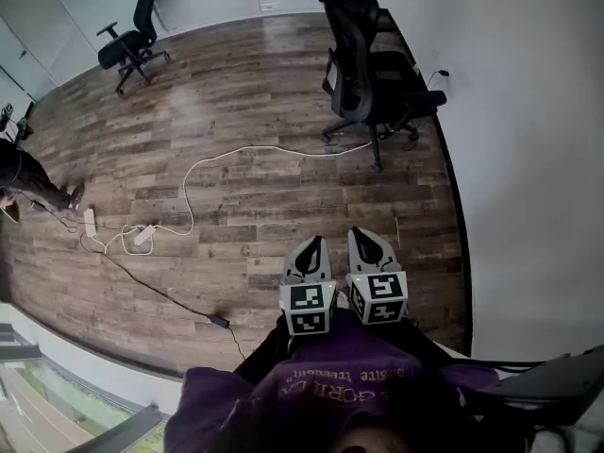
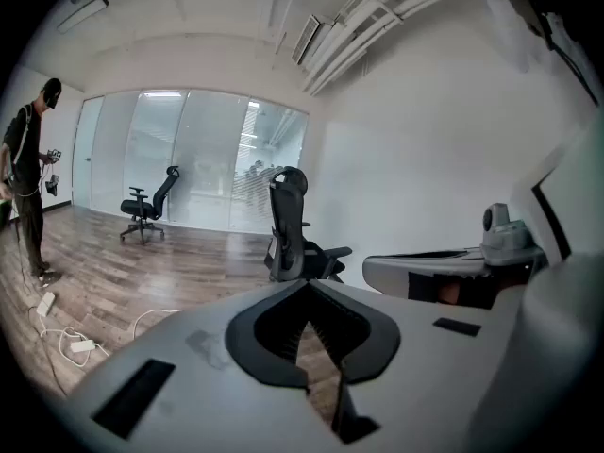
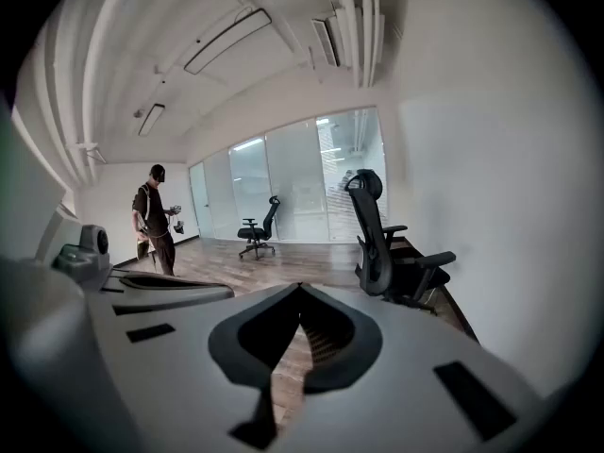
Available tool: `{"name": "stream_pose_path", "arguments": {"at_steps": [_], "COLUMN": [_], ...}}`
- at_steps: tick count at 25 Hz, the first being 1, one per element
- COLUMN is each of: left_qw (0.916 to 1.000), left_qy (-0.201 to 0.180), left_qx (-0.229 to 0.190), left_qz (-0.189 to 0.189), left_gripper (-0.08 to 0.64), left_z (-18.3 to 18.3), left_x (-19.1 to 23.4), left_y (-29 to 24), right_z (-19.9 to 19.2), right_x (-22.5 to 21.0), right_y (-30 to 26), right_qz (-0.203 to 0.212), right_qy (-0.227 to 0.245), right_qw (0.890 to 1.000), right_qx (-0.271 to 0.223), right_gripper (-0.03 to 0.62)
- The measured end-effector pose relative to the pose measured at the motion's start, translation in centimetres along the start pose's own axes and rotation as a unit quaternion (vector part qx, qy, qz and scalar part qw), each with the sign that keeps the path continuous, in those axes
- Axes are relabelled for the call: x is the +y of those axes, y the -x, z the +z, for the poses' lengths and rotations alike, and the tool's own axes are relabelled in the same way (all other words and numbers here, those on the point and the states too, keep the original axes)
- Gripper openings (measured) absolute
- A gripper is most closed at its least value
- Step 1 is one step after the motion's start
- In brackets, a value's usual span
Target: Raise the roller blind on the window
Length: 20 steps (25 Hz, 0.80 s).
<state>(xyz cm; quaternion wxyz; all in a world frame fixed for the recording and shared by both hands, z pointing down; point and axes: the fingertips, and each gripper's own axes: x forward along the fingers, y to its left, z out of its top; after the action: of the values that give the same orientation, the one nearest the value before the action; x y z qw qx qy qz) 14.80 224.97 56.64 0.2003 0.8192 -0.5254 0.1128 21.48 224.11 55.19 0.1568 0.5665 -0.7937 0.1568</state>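
Observation:
No roller blind or pull cord shows in any view. A strip of window point(image 1: 66, 399) lies at the bottom left of the head view, behind me. Both grippers are held side by side close to my body, pointing out over the wooden floor point(image 1: 255, 102). My left gripper point(image 1: 314, 243) is shut with nothing between its jaws; in the left gripper view point(image 2: 307, 293) the jaw tips meet. My right gripper point(image 1: 362, 236) sits just to its right, also shut and empty, with its tips together in the right gripper view point(image 3: 300, 291).
A black office chair point(image 1: 370, 74) stands by the white wall point(image 1: 528, 159) ahead on the right, another chair point(image 1: 132, 41) at the far left. A white cable point(image 1: 236, 151) and power strips point(image 1: 142, 235) lie on the floor. A person point(image 3: 156, 220) stands at the left.

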Motion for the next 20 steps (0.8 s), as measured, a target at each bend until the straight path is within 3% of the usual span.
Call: {"name": "stream_pose_path", "arguments": {"at_steps": [15, 20], "left_qw": [1.0, 0.9998], "left_qy": [-0.003, 0.014], "left_qx": [0.005, 0.01], "left_qz": [-0.004, 0.008], "left_gripper": [0.0, 0.0], "left_z": [0.3, -0.1], "left_x": [0.4, 2.3], "left_y": [-0.9, -0.6], "right_z": [-0.1, -0.2], "right_x": [-0.4, 0.6], "right_y": [-1.3, -2.6], "right_qz": [-0.002, 0.003], "right_qy": [-0.007, -0.011], "right_qw": [1.0, 1.0], "right_qx": [0.013, 0.021], "right_gripper": [-0.002, -0.002]}}
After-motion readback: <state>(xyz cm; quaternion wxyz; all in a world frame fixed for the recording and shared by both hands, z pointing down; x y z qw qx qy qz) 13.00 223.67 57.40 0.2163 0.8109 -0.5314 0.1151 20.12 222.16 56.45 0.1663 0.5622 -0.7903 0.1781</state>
